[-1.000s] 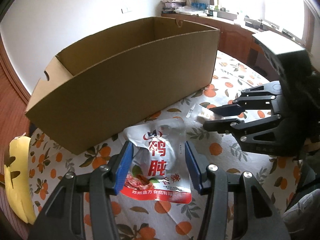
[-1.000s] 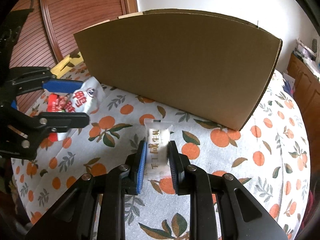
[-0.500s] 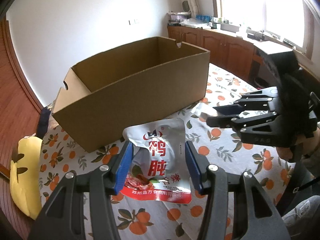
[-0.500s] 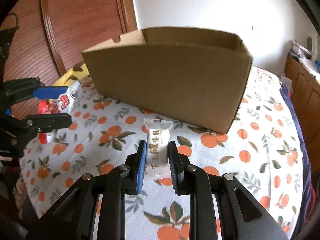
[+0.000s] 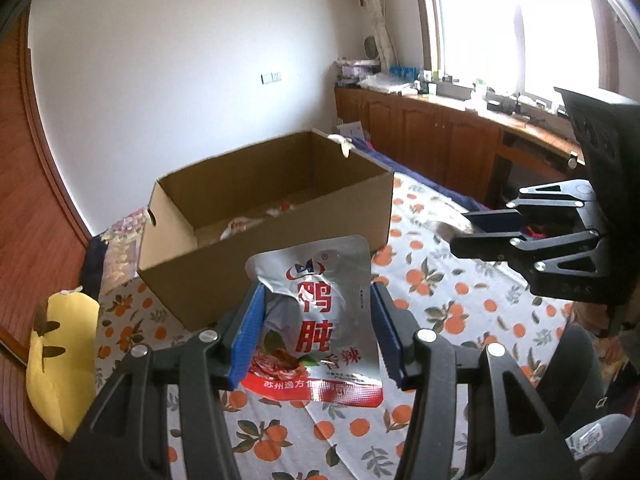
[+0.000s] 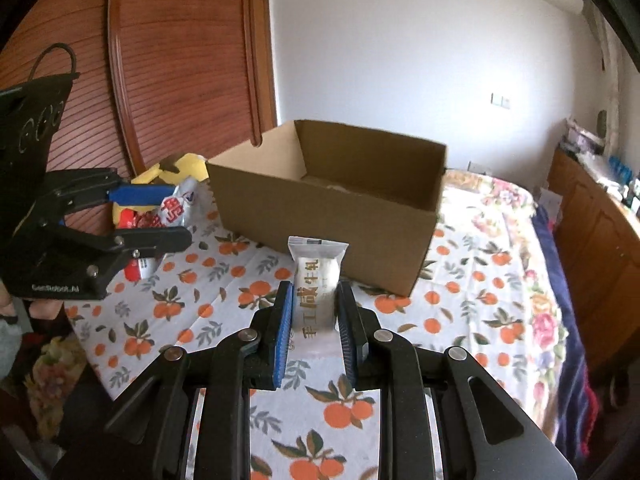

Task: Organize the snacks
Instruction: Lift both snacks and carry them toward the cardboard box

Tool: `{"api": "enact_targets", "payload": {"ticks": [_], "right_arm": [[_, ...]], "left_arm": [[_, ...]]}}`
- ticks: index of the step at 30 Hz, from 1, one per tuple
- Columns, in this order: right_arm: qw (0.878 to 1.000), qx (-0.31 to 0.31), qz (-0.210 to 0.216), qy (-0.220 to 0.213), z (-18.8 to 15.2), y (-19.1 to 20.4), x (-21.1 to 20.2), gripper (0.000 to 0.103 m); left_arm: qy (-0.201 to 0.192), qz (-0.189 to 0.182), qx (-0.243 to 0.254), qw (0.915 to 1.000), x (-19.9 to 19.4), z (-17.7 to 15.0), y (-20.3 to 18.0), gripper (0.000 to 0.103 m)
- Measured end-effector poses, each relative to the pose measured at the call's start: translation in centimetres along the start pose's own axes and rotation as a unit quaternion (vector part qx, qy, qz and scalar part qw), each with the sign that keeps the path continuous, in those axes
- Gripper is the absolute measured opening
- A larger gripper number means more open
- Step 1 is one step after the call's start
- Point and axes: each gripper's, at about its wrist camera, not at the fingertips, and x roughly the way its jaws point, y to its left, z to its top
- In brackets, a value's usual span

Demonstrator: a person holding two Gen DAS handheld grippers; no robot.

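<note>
My left gripper (image 5: 316,332) is shut on a silver and red snack pouch (image 5: 320,320) and holds it in the air in front of an open cardboard box (image 5: 280,224). My right gripper (image 6: 314,316) is shut on a small white snack packet (image 6: 316,280), also raised, in front of the box (image 6: 340,216). The box holds a few snacks at its bottom (image 5: 256,220). The right gripper shows at the right of the left wrist view (image 5: 492,228). The left gripper with its pouch (image 6: 176,210) shows at the left of the right wrist view (image 6: 156,216).
The box stands on a cloth with an orange fruit print (image 6: 224,312). A yellow plush toy (image 5: 60,360) lies at the left edge. Wooden cabinets (image 5: 440,136) line the wall under a window. A wooden door (image 6: 180,60) is behind the left side.
Both grippers have risen and pulled back from the box with their snacks. The box now looks smaller and its inside shows from above.
</note>
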Motion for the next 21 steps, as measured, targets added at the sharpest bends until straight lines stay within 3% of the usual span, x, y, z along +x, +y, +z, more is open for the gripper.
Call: {"api": "enact_targets", "payload": {"ticks": [12,21], "right_arm": [[0.999,0.001,-0.03,-0.022,3.8,-0.8,-6.7,0.02],[0.999,-0.005,-0.017,-0.034,7.3,-1.1,-7.4,0.02]], "left_arm": [[-0.031,0.006,-0.018,0.9993,-4.7,2.1,1.1,0.052],[-0.047,0.011,-0.025,0.9985,-5.6,3.1,1.7,0.052]]}}
